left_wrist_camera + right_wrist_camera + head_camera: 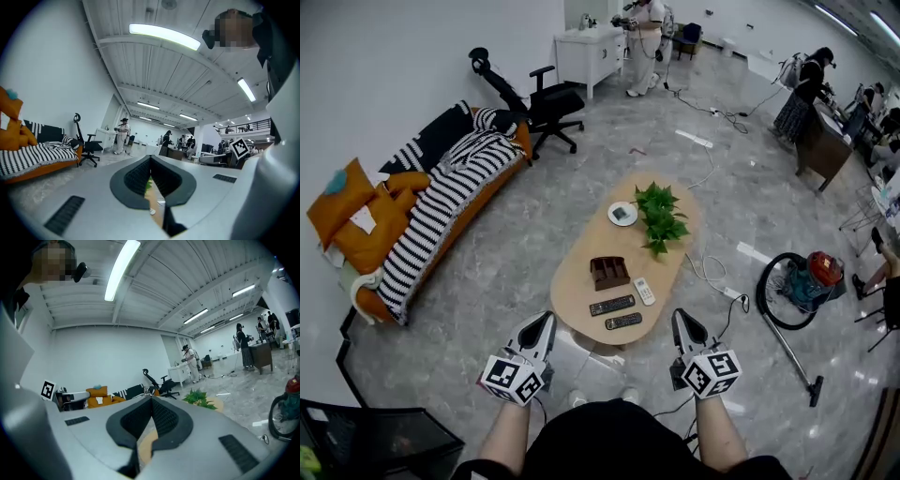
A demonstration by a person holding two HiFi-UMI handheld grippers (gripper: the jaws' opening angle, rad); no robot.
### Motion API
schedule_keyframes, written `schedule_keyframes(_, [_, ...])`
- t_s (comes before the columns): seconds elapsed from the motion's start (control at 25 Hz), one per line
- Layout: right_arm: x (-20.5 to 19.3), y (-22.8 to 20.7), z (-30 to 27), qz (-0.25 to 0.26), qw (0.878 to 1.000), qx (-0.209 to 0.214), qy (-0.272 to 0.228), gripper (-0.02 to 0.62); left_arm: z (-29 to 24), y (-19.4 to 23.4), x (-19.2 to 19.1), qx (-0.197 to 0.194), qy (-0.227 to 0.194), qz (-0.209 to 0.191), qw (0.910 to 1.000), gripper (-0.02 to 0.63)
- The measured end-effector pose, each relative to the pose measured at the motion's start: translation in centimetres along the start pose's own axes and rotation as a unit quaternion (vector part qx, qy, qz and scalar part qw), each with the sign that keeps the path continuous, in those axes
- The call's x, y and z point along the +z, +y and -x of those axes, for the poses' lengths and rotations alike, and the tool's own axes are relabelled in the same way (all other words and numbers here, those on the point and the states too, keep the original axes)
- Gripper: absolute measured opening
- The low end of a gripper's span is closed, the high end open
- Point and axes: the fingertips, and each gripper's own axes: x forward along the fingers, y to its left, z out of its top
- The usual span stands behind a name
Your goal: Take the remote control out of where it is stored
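A brown holder box (609, 272) stands on the oval wooden coffee table (577, 277). In front of it lie a white remote (645, 292) and two black remotes (612, 305) (623, 322). I cannot see inside the box. My left gripper (546, 321) and right gripper (680, 321) hover side by side just short of the table's near end, both shut and holding nothing. In the left gripper view the left gripper (151, 158) has its tips together, with the table showing below them. The right gripper (151, 398) looks the same in its own view.
A green plant (661, 217) and a white round dish (622, 214) sit on the table's far half. A sofa with a striped blanket (441, 202) stands to the left, an office chair (539, 103) behind it. A vacuum cleaner (802, 286) and cables lie to the right. People stand far back.
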Motion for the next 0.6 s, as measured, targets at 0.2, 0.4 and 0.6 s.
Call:
schedule_keyframes(0.2, [0.7,0.8,-0.5,0.024,1.0,0.017,-0.004,0.008,-0.4,-0.9,0.1,-0.006,-0.01,0.004,0.9999,0.008])
schedule_keyframes(0.4, [0.5,0.9,-0.7,0.022,0.999,0.024,0.0,0.006,-0.6,-1.3,0.6,-0.01,-0.019,0.002,0.9998,0.008])
schedule_keyframes(0.6, [0.5,0.0,-0.6,0.01,1.0,0.016,-0.006,0.006,-1.2,-1.0,0.7,-0.013,-0.018,-0.003,0.9998,0.008])
